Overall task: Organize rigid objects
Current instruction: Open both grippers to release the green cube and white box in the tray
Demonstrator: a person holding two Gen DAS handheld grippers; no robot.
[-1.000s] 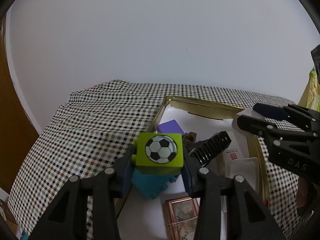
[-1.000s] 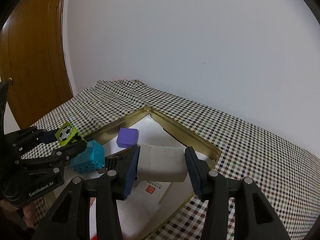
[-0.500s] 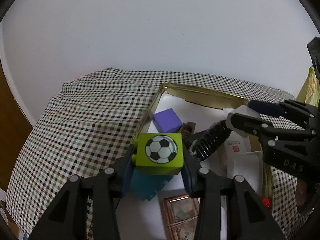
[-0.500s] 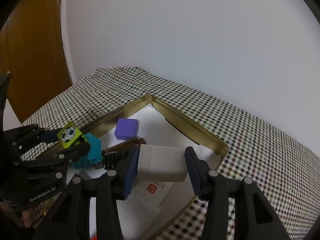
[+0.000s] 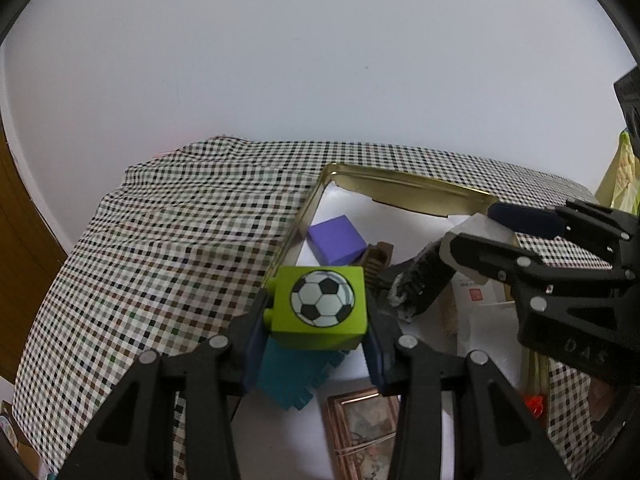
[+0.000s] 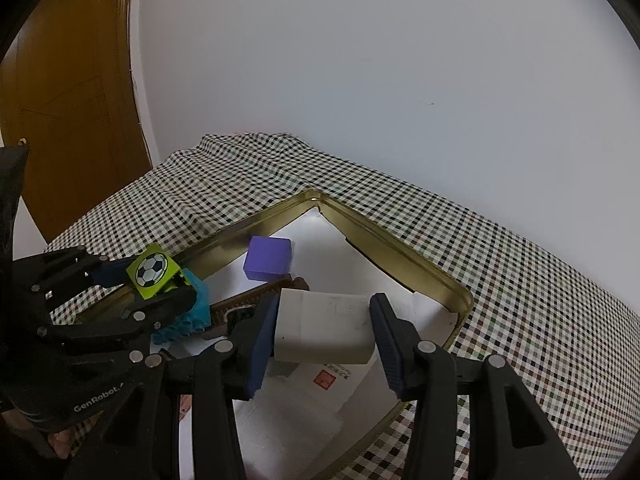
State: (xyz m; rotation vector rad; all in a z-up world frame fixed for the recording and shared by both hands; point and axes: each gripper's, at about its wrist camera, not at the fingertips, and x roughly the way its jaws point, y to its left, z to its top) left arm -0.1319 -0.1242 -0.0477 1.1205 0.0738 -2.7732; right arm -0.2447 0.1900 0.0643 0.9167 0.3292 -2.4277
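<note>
Left wrist view first: my left gripper (image 5: 318, 320) stays clamped on the green football block (image 5: 320, 312), both pads pressed to its sides, nothing loosened since a second ago. What has changed is the framing: more of the checked cloth (image 5: 180, 248) shows ahead of me now, the purple cube (image 5: 337, 240) sits further clear of the block's top edge, and the gold tin (image 5: 408, 188) shows more of its far wall. The teal brick (image 5: 292, 380) lies just under the green block, on the tin's white lining, with a copper-framed picture (image 5: 360, 432) beside it. The gripper tilts down toward the tin's near left wall. My right gripper (image 5: 476, 236) reaches in from the right with its white block (image 5: 464, 236), sitting lower over the dark brush (image 5: 420, 284) than before.

Right wrist view now: my right gripper (image 6: 324, 328) is still clenched on the white block (image 6: 324, 328), held above the tin's (image 6: 400, 252) lining. The tin's far corner has slid further away up the picture, and the purple cube (image 6: 269, 258) stands more open than a second ago. This gripper also points downward into the tin. On the left, my left gripper (image 6: 150, 280) carries the green football block (image 6: 152, 270) over the teal brick (image 6: 188, 312), at the tin's left wall. The brown comb (image 6: 256, 296) lies between the two.
</note>
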